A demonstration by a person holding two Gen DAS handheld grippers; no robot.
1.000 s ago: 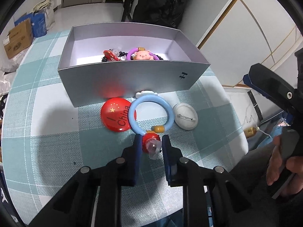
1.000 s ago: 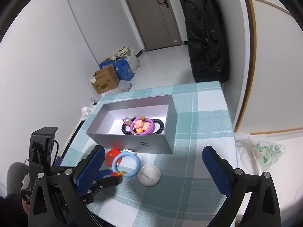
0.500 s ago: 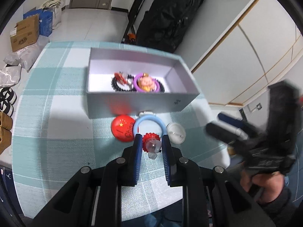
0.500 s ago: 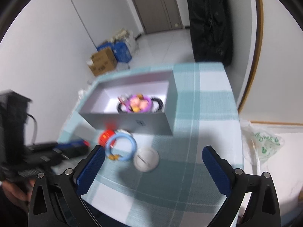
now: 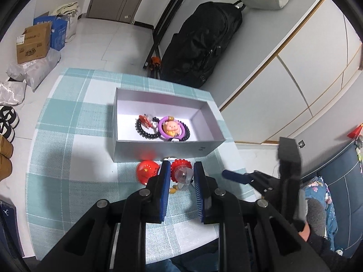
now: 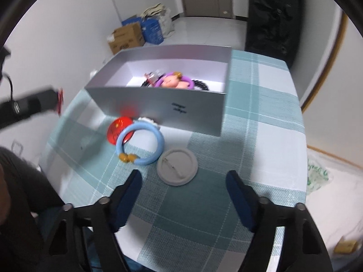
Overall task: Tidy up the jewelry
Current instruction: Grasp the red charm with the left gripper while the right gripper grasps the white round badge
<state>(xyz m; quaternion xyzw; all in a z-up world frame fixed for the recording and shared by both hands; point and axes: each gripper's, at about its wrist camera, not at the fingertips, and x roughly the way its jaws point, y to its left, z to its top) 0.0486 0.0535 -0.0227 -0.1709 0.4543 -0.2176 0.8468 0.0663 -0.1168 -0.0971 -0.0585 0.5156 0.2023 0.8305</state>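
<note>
My left gripper [image 5: 181, 174] is shut on a red flower-shaped trinket with a clear bulb [image 5: 181, 173], held high above the table in front of the grey box [image 5: 158, 146]. The box holds a purple ring with a pink pig [image 5: 170, 128] and a black bead bracelet [image 5: 145, 131]. On the cloth in front of the box lie a red China badge [image 6: 118, 128], a blue ring [image 6: 139, 144] and a grey round badge [image 6: 177, 166]. My right gripper [image 6: 184, 180] is open and empty, just in front of the grey badge.
The table has a teal and white checked cloth [image 6: 249, 117]. A black bag [image 5: 199, 45] leans on the far wall. Cardboard boxes [image 5: 34, 44] and shoes sit on the floor at the left. My right gripper shows at the right in the left wrist view [image 5: 233, 174].
My left gripper has risen well above the table with the red trinket. My right gripper has moved down and forward, close to the grey badge.
</note>
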